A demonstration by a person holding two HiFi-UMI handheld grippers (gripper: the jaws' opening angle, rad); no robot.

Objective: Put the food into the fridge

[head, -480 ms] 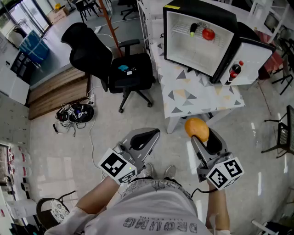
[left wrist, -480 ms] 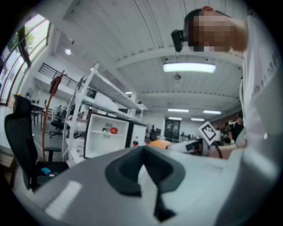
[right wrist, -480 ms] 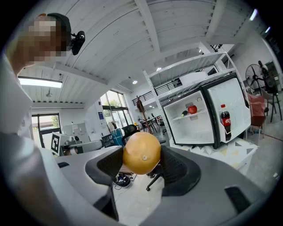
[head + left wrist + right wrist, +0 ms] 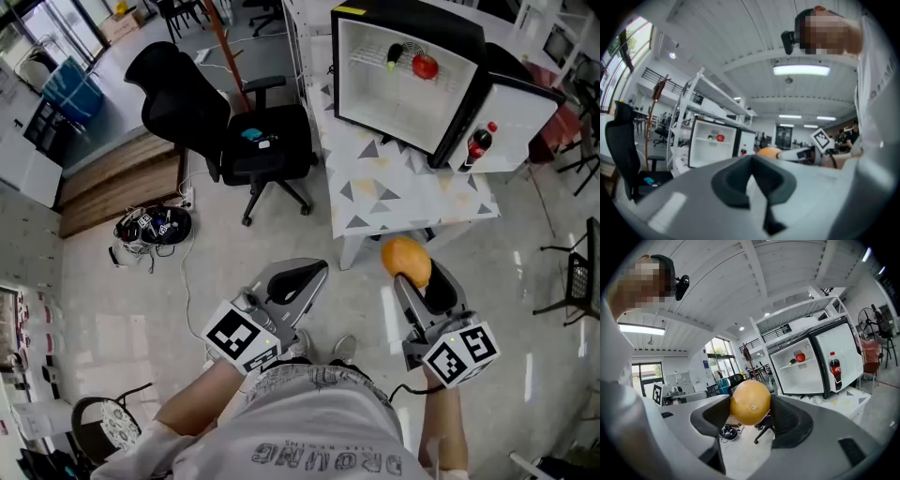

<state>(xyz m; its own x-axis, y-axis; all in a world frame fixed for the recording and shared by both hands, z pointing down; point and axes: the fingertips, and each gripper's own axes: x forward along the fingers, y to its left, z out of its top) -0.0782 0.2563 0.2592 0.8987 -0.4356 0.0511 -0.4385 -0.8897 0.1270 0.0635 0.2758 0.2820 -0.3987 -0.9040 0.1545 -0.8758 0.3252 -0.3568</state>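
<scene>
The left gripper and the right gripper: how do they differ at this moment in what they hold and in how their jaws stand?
The left gripper holds nothing, while the right gripper holds a round orange fruit. The left gripper's jaws stand together, pad against pad, while the right gripper's jaws stand apart and press on the two sides of the fruit. Both grippers point roughly toward the open fridge on the table.

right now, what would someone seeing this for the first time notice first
The round orange fruit clamped in the right tool catches the eye first, held above the floor just in front of the person. Beyond it, an open fridge sits on a patterned table, with a red round fruit on its shelf and a cola bottle in the door.
</scene>
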